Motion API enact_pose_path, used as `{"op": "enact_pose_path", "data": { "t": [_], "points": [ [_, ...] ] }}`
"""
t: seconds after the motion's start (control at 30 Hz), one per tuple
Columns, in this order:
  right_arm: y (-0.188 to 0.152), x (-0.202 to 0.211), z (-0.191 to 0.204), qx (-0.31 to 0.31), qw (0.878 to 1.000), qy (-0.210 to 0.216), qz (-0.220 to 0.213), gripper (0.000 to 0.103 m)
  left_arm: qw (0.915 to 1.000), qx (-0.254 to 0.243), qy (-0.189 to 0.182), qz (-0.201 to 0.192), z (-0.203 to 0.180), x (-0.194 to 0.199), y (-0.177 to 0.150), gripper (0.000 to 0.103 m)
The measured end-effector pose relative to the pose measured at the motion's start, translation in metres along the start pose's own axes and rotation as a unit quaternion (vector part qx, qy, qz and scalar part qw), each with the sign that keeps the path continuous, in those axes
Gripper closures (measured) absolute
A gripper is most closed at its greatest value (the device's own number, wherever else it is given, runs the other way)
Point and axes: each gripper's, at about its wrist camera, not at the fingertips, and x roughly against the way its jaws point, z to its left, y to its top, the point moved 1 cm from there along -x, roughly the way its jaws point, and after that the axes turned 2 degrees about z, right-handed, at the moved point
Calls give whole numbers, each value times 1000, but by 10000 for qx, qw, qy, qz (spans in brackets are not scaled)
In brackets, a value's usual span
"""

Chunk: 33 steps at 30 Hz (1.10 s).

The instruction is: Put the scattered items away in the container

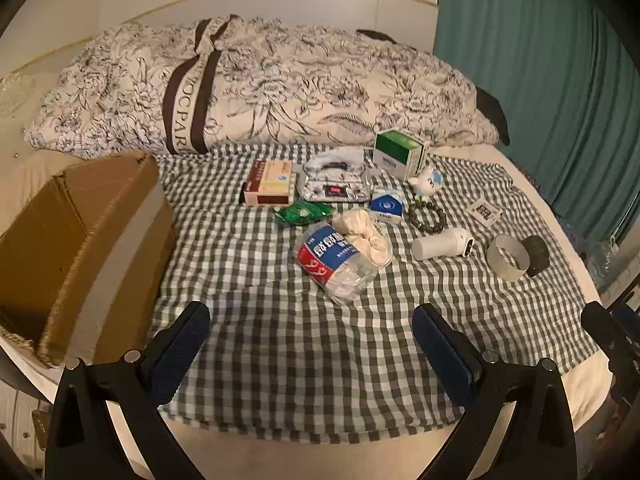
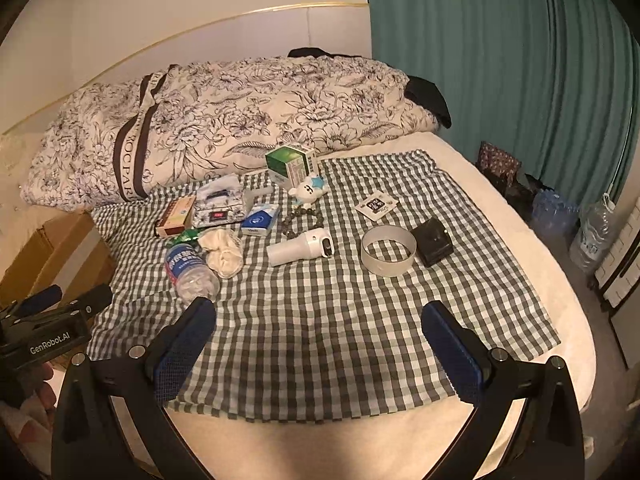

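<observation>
An open cardboard box stands at the left on the bed. Scattered on the checked cloth lie a crushed plastic bottle, a cream cloth bundle, a white cylinder device, a tape ring, a dark block, a bead bracelet, a blue-white pack, a green box, a red-brown box and a green sachet. My left gripper hangs open over bare cloth, short of the bottle. My right gripper is open too, short of the tape ring.
A flowered quilt is heaped along the headboard. Teal curtains hang at the right. Water bottles and bags stand on the floor beside the bed. The left gripper's body shows at the right wrist view's left edge.
</observation>
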Motion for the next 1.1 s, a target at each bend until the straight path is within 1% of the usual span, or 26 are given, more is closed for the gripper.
{"op": "enact_pose_path", "data": {
  "t": [0.07, 0.2, 0.33, 0.5, 0.73, 0.87, 0.93, 1.0, 1.1],
  "points": [
    [4, -10, -5, -1, 10000, 44, 51, 0, 9999, 64, -17, 93, -4, -10, 0, 0],
    [12, -25, -11, 25, 10000, -2, 24, 0, 9995, 101, -5, 301, -15, -32, 4, 0],
    [19, -43, -21, 2, 10000, -47, 83, 0, 9994, 68, 86, 317, -25, -53, 6, 0],
    [26, -65, -31, 63, 9998, -154, 60, 0, 9987, 241, 214, 406, -23, -75, 9, 0],
    [29, -98, -42, -41, 9994, -142, 303, 0, 9965, 444, 378, 601, -20, -100, 11, 0],
    [30, -115, -47, 0, 9991, -164, 389, 0, 9960, 430, 443, 647, -23, -113, 15, 0],
    [31, -126, -53, -9, 9989, -193, 431, 0, 9958, 401, 482, 664, -26, -121, 17, 0],
    [30, -138, -60, -91, 9985, -103, 533, 0, 9954, 394, 522, 705, -27, -128, 20, 0],
    [30, -151, -71, -206, 9978, -130, 615, 0, 9941, 504, 537, 792, -23, -140, 24, 0]
  ]
}}
